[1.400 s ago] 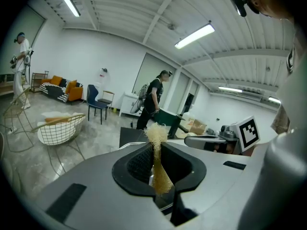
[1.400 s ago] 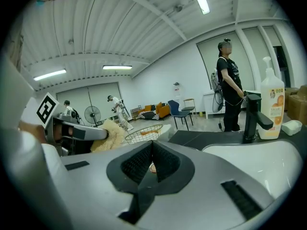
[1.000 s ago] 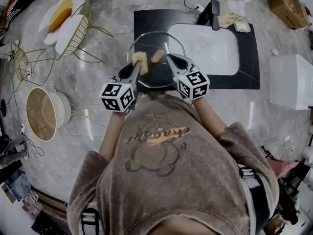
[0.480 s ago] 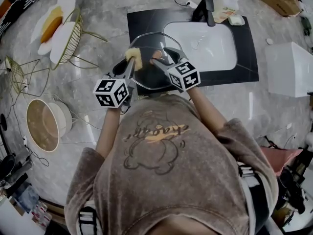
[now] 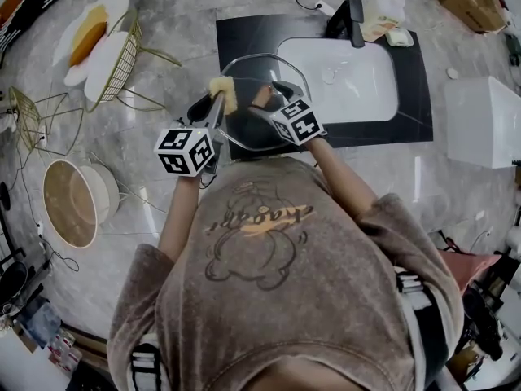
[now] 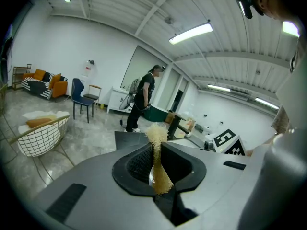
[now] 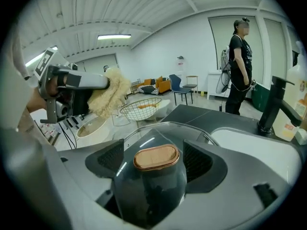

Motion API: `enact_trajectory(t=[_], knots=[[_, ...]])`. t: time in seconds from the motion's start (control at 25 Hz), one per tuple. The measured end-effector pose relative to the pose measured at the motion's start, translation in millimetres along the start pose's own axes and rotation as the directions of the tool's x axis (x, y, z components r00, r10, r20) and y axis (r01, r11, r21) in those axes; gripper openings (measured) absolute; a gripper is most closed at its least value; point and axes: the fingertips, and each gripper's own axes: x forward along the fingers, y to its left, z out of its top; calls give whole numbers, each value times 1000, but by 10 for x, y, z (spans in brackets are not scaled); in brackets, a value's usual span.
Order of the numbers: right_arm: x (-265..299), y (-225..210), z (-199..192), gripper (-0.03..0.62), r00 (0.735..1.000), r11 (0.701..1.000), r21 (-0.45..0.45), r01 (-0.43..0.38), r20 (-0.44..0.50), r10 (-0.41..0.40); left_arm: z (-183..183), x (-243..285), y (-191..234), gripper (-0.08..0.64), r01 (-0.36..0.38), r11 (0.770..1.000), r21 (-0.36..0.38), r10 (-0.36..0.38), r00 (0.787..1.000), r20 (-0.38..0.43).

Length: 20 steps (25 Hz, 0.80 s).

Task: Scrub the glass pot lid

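The person wears a loose grey-brown T-shirt [image 5: 326,316] with baggy sleeves [image 5: 391,226] reaching the elbows. It is printed with a dark-outlined cartoon bear [image 5: 256,255] crossed by orange lettering.

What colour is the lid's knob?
The knob is tan with a coppery rim; the right gripper view shows it best.

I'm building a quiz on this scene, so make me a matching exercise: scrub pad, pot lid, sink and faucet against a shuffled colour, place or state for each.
1 scrub pad
2 glass pot lid
3 sink
4 faucet

A white, set in the dark counter
B black, at the sink's far edge
C clamped in the left claw
D see-through, with a tan knob

Pairs: 1-C, 2-D, 3-A, 4-B
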Motion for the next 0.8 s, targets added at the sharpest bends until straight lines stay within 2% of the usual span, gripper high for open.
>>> enact_trajectory(t=[0.24,0.48,0.8], knots=[[160,-37,-116,359,998,1000,-29,-1,-58,0,-21,41,28,53,-5,1000,2,5,1000,-15],[208,-44,-136,348,998,999,-33,-4,-65,2,0,215,72,53,19,1000,17,-18,999,-36],[213,-34,-111,347,998,999,-32,4,-68,-6,120,907,18,53,147,987,63,-140,985,-105]])
